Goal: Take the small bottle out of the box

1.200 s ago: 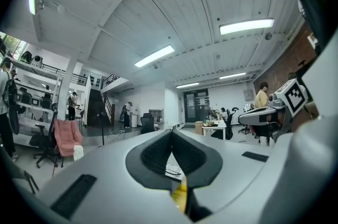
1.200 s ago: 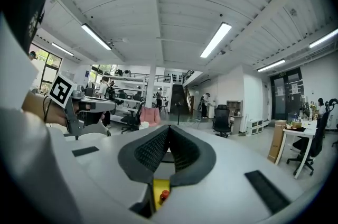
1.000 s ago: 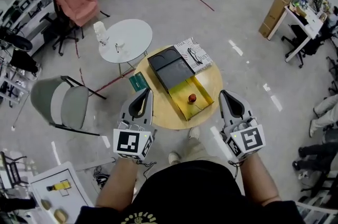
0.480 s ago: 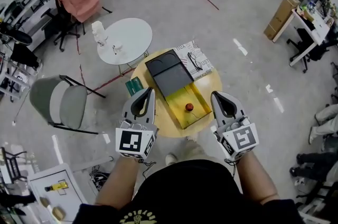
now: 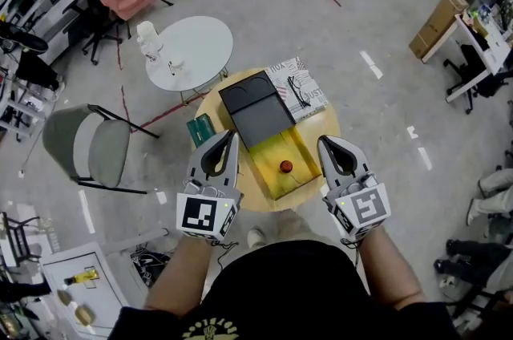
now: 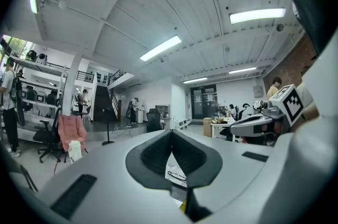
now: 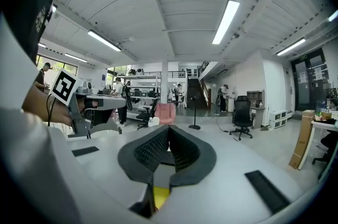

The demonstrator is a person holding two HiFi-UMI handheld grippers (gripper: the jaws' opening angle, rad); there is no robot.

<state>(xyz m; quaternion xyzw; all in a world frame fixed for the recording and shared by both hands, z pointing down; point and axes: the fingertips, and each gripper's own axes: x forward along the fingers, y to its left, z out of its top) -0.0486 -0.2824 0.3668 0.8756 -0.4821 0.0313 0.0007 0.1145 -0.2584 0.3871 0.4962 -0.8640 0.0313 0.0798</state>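
Roughly centred, the table (image 5: 323, 124) carries the box (image 5: 258, 115), dark half toward the far edge and open yellow half toward the near edge, probably so its contents face the person. Left gripper (image 5: 230, 136) and right gripper (image 5: 324, 142) hover either side of that open half, jaws together and empty, with free room between them. Bottle (image 5: 285, 166) stands in the yellow half, apart from its walls.

1 round wooden table (image 5: 314, 126) carries 3 things. A long box (image 5: 256, 112) lies across its middle, dark lidded end toward 11 o'clock and open yellow end toward 5 o'clock. A black-and-white printed magazine (image 5: 295, 86) lies at 1 o'clock, just beside the box. A small green item (image 5: 200, 130) sits at the 9 o'clock rim.
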